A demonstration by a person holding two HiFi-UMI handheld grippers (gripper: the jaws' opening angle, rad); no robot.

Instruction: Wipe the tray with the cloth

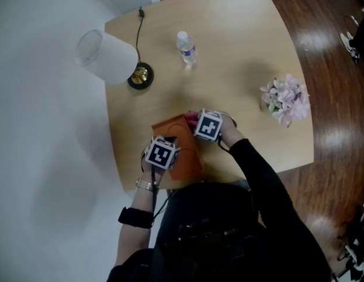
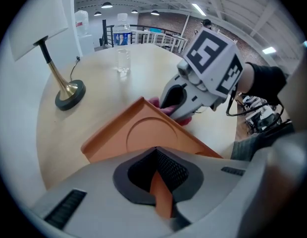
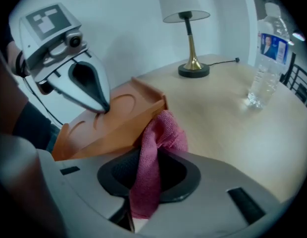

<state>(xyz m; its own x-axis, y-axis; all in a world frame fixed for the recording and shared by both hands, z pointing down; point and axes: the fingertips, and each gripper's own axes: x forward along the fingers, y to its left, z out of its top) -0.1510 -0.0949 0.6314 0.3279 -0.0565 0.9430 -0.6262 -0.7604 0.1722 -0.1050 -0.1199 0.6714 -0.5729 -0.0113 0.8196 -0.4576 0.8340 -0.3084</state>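
On the wooden tabletop (image 1: 241, 51) the orange tray (image 1: 185, 157), likely stiff, light and slick, is best pinched by its rim, as the left claw (image 2: 161, 192) does, while the right claw (image 3: 143, 192) clamps the limp pink cloth (image 3: 161, 133) against its far corner.

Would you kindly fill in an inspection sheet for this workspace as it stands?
Surface: light wooden table, rounded corners.
Job's things: orange tray near the table's front edge; pink cloth at the tray's corner.
Clutter: lamp, water bottle, pink flowers.
Grippers: left hand-held gripper shut on the tray's rim; right hand-held gripper shut on the cloth.
Cables: black lamp cord runs to the far table edge.
Surroundings: wood floor, white wall.
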